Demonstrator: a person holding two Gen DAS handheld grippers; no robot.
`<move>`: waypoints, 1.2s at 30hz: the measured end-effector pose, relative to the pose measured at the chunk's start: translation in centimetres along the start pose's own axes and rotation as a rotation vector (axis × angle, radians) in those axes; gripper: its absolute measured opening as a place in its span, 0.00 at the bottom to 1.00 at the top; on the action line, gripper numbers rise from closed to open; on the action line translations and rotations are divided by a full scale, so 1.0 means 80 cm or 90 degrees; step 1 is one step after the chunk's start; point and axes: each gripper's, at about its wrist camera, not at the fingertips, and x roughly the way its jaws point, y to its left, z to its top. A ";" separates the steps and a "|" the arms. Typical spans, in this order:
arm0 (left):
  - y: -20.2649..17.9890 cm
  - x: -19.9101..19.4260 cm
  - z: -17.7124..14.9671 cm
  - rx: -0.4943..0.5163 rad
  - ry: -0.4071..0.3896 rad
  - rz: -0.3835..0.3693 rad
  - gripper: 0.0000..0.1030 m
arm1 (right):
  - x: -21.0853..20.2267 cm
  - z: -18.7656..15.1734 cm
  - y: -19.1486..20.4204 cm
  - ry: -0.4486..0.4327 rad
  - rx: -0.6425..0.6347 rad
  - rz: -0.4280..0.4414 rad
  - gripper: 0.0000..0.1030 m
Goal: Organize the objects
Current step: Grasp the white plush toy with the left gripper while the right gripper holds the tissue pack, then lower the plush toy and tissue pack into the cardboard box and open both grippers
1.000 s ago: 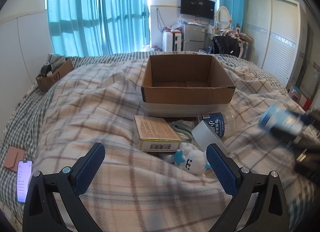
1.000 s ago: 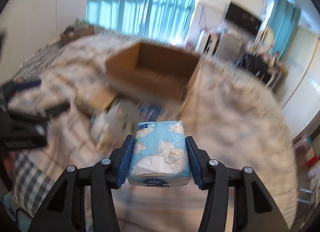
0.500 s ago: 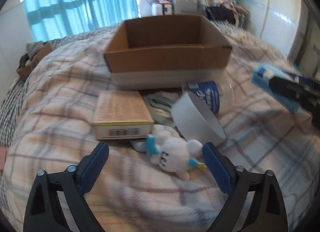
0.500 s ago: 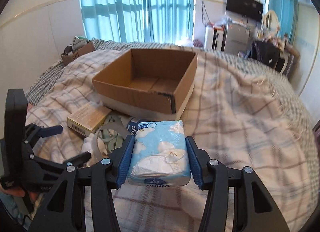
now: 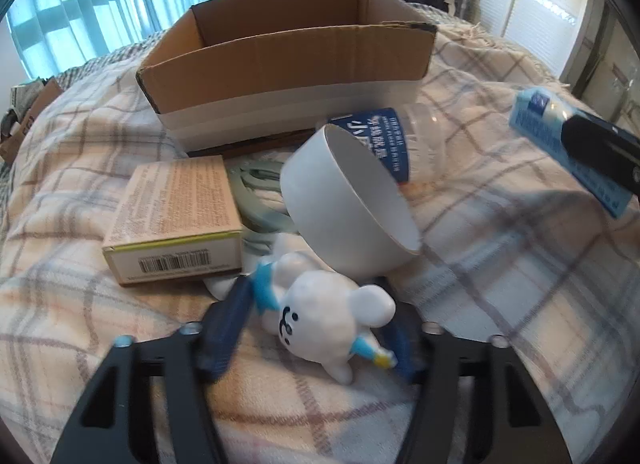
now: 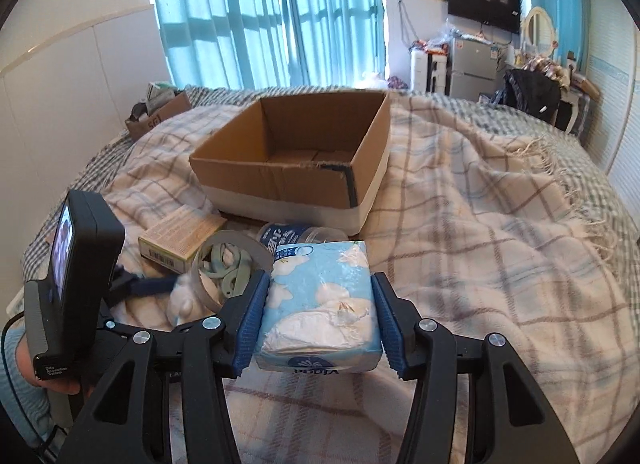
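Note:
An open cardboard box [image 5: 288, 52] sits on the plaid blanket; it also shows in the right wrist view [image 6: 296, 152]. In front of it lie a tan carton [image 5: 176, 220], a tipped white bowl [image 5: 348, 204], a blue-labelled clear bottle [image 5: 400, 136], a grey-green hanger piece [image 5: 256, 192] and a white bear toy [image 5: 324, 316]. My left gripper [image 5: 316, 328] has its blue pads on either side of the toy, closing on it, blurred. My right gripper [image 6: 320, 304] is shut on a blue tissue pack [image 6: 320, 300], held above the blanket right of the pile.
A small cardboard box with clutter [image 6: 158, 108] sits at the bed's far left edge. The blanket [image 6: 480, 244] spreads wide to the right of the box. Furniture, a fridge and a wardrobe stand beyond the bed.
My left gripper has moved forward and down to the bear toy and narrowed around it. My right gripper with the tissue pack has steadied facing the box.

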 end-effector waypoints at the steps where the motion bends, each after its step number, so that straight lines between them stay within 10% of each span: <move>1: 0.001 -0.001 0.000 0.000 -0.002 0.001 0.53 | -0.006 0.001 0.002 -0.007 -0.002 -0.006 0.50; 12: 0.029 -0.108 -0.008 -0.059 -0.140 -0.022 0.52 | -0.071 0.017 0.037 -0.072 -0.028 -0.036 0.50; 22: 0.064 -0.191 0.115 -0.070 -0.262 -0.022 0.52 | -0.114 0.113 0.072 -0.155 -0.103 -0.056 0.50; 36: 0.103 -0.099 0.273 -0.035 -0.257 -0.002 0.52 | 0.027 0.271 0.025 -0.135 -0.090 -0.066 0.50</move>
